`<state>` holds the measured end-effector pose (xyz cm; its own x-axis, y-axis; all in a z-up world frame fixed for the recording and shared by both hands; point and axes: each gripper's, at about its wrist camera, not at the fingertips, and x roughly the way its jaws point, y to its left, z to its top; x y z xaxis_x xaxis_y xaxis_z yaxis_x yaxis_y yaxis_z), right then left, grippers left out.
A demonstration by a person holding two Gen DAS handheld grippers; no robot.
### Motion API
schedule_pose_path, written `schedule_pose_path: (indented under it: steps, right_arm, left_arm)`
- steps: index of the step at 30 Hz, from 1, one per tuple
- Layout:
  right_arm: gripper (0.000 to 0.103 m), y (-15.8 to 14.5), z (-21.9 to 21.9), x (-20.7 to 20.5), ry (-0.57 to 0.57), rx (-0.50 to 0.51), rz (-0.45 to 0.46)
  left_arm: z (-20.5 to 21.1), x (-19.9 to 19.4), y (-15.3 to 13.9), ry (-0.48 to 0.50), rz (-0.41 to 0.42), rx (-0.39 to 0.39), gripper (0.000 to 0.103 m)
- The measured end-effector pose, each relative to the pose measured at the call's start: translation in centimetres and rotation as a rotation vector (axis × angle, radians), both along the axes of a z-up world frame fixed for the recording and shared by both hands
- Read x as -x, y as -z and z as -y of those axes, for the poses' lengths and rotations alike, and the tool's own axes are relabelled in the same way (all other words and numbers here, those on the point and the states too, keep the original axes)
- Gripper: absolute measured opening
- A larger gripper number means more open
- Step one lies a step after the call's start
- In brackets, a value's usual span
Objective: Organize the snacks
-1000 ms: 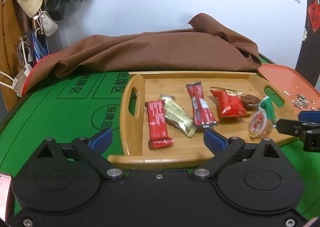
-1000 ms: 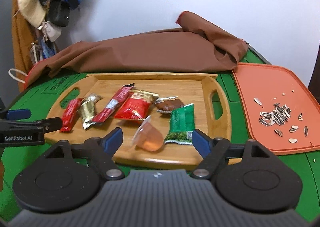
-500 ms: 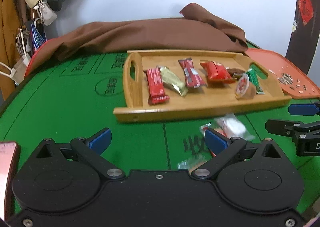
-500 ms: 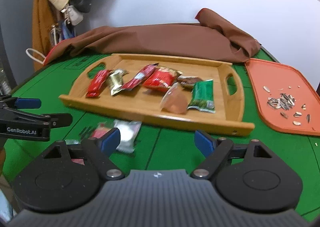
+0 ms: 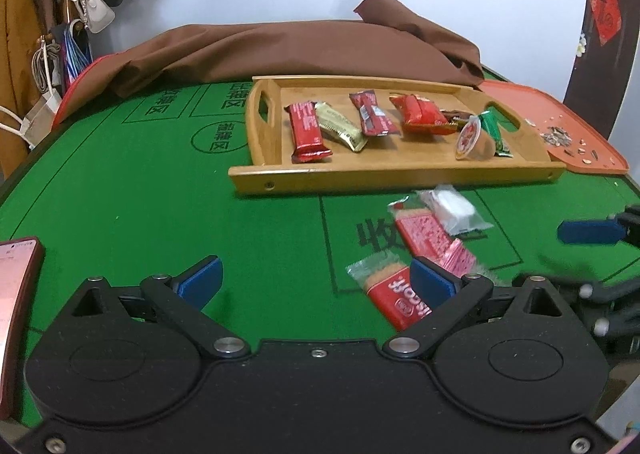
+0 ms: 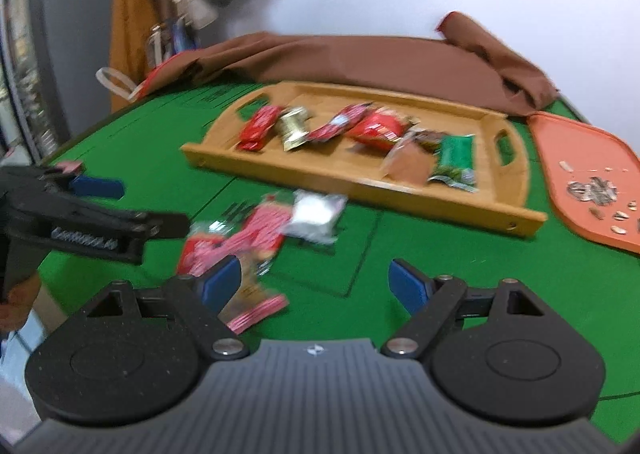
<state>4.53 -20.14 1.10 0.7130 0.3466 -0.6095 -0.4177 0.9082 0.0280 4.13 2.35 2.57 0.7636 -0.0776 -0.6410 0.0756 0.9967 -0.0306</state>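
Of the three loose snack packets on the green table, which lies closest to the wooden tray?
The clear packet with white contents. It lies just in front of the wooden tray; the pink-patterned packet and red biscuit packet lie farther away.

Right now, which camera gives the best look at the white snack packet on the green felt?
The left wrist view: the white snack packet is sharp and unobstructed, lying just in front of the wooden tray. The right wrist view shows it too, but motion-blurred.

Both grippers are black plastic with round housings, silver screws and blue fingers (image 5: pixel 430 280); white lettering marks one.
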Motion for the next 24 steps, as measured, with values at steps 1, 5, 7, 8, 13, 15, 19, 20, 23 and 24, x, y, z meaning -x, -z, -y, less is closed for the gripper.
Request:
schedule_pose_path:
  steps: [1,5,7,8,13,15,19,20,23,24]
  right_arm:
    - [0.081,0.2,-0.3,0.2,-0.017,-0.001,-0.012]
    - [0.077,0.9,-1.8,0.6,-0.076,-0.009,-0.035]
    - [0.075,1.1,-2.4,0.6,-0.082,0.0,-0.03]
    - [0.075,1.2,-2.7,0.5,-0.084,0.0,-0.031]
    - [0.048,1.6,-3.4,-0.1,-0.074,-0.006,-0.04]
    - [0.04,1.5,-3.2,-0.3,-0.068,-0.021,-0.053]
    - [0.037,1.1,-2.1,-0.2,-0.022,-0.025,-0.05]
    - [0.037,1.0,-1.7,-0.2,-0.006,-0.026,-0.047]
    - [0.037,0.8,-0.4,-0.2,0.038,-0.026,-0.039]
    - [0.037,0.8,0.0,-0.2,0.057,-0.023,-0.036]
  left_arm:
    - [-0.1,0.1,0.1,-0.006,-0.001,-0.004,0.1]
    - [-0.4,0.1,0.4,-0.028,-0.009,-0.011,0.1]
    - [-0.7,0.1,0.4,-0.027,-0.014,-0.005,0.1]
    - [-0.7,0.2,0.4,-0.028,-0.013,-0.005,0.1]
    - [-0.8,0.2,0.5,-0.028,-0.019,-0.001,0.1]
    - [-0.8,0.2,0.5,-0.027,-0.023,0.007,0.1]
    - [-0.4,0.3,0.6,-0.01,-0.025,0.02,0.1]
    - [-0.2,0.3,0.7,-0.006,-0.029,0.027,0.099]
    - [0.4,0.2,1.0,0.015,-0.048,0.05,0.092]
    - [0.6,0.2,1.1,0.021,-0.053,0.059,0.09]
